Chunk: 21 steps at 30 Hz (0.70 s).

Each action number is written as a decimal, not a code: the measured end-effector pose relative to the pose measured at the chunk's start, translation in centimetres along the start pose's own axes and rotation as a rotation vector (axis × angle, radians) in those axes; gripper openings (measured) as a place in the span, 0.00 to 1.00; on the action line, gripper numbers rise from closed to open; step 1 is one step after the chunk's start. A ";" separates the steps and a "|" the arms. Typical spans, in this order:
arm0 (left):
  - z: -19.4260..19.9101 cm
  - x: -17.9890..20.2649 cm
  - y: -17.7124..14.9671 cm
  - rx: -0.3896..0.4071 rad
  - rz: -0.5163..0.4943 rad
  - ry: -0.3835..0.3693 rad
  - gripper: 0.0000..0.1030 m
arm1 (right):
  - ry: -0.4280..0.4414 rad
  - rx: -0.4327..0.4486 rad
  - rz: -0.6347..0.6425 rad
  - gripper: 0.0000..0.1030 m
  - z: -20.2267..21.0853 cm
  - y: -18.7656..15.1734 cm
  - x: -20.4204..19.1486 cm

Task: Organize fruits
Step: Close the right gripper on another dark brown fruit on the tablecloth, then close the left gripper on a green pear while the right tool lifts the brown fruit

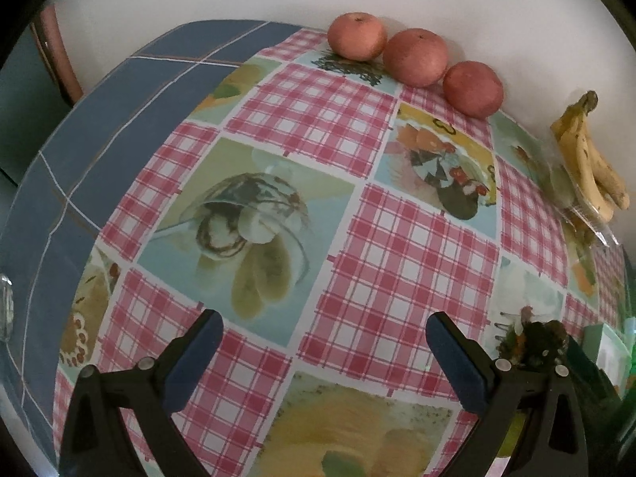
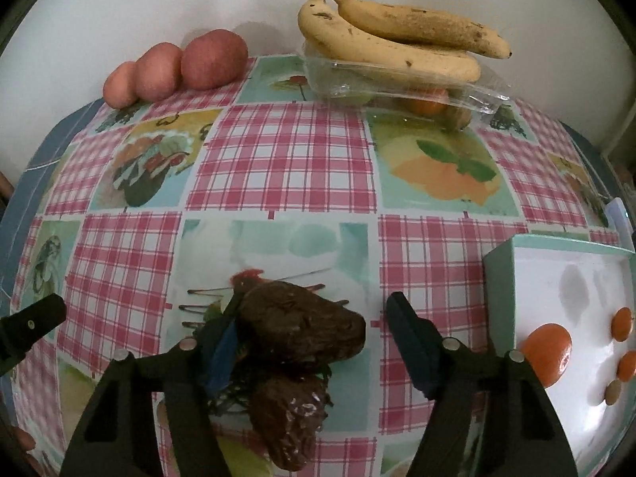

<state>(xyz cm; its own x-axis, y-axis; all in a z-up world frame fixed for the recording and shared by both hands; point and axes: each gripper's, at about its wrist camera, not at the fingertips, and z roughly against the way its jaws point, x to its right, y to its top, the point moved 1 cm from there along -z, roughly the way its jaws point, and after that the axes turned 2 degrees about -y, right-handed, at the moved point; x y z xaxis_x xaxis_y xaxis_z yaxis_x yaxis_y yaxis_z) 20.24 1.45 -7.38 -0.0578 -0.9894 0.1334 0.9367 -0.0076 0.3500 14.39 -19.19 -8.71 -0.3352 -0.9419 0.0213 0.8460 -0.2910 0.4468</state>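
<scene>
Right gripper [image 2: 314, 342]: jaws half-open around dark brown fruit [image 2: 302, 328], left pad touching, right pad apart. Left gripper [image 1: 324, 342]: wide open, empty. Risk: one-sided contact may roll the fruit away on closing.

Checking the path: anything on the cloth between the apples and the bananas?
Nothing: in the right wrist view only bare checked tablecloth separates the three apples from the bananas on their clear tray.

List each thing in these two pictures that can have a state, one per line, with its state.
Left tool: open, nothing between its fingers.
Right tool: open around the dark brown fruit, right finger clear of it.
Three apples: in a row by the wall, touching.
Bananas: lying on top of the clear plastic box.
Clear plastic box: holds fruit.
</scene>
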 end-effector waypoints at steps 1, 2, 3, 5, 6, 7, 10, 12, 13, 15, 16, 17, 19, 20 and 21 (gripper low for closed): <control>0.0 0.1 -0.1 -0.004 -0.004 -0.001 1.00 | -0.002 0.000 -0.007 0.60 0.1 0.0 0.1; 0.0 0.1 -0.2 -0.006 -0.006 -0.002 1.00 | -0.003 0.001 -0.013 0.57 0.3 -0.1 0.3; 0.0 0.2 -0.2 -0.009 -0.006 -0.007 1.00 | 0.001 -0.001 -0.016 0.56 0.4 -0.2 0.4; 0.1 0.4 -0.2 -0.009 -0.004 -0.025 1.00 | 0.004 0.002 -0.010 0.56 0.5 -0.2 0.5; 0.2 0.5 -0.2 -0.008 -0.003 -0.035 1.00 | 0.004 0.004 -0.008 0.56 0.6 -0.3 0.5; 0.3 0.6 -0.3 -0.006 -0.004 -0.040 1.00 | 0.005 0.003 -0.010 0.56 0.4 -0.1 0.4; 0.7 1.1 -0.5 -0.002 -0.020 -0.046 1.00 | 0.014 -0.007 -0.037 0.56 0.6 -0.1 1.0; 0.8 1.5 -0.6 -0.008 -0.030 -0.059 1.00 | 0.030 -0.015 -0.066 0.55 0.8 -0.1 1.6; 0.9 1.6 -0.7 -0.009 -0.031 -0.064 1.00 | 0.030 -0.009 -0.077 0.55 1.3 0.0 2.0; 1.1 1.9 -0.9 -0.004 -0.034 -0.076 1.00 | 0.017 0.015 -0.072 0.55 2.4 0.2 2.3; 1.3 2.1 -1.1 0.000 -0.036 -0.082 1.00 | 0.013 0.037 -0.072 0.55 3.4 0.4 2.6; 1.6 2.2 -1.3 0.004 -0.037 -0.090 1.00 | 0.015 0.047 -0.074 0.55 3.9 0.5 2.8; 2.1 2.6 -1.8 0.013 -0.040 -0.106 1.00 | 0.024 0.071 -0.077 0.56 5.6 0.7 3.4; 2.3 2.7 -2.0 0.016 -0.038 -0.113 1.00 | 0.018 0.082 -0.073 0.56 6.4 0.6 3.6; 2.5 2.9 -2.2 0.019 -0.035 -0.126 1.00 | 0.010 0.091 -0.066 0.56 7.0 0.5 3.8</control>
<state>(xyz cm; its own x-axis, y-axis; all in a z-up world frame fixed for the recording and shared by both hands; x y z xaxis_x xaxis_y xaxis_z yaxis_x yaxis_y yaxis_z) 17.16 -1.04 -5.41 -0.1340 -0.9626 0.2355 0.9267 -0.0375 0.3740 10.59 -21.75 -2.13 -0.3844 -0.9230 -0.0193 0.7809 -0.3363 0.5264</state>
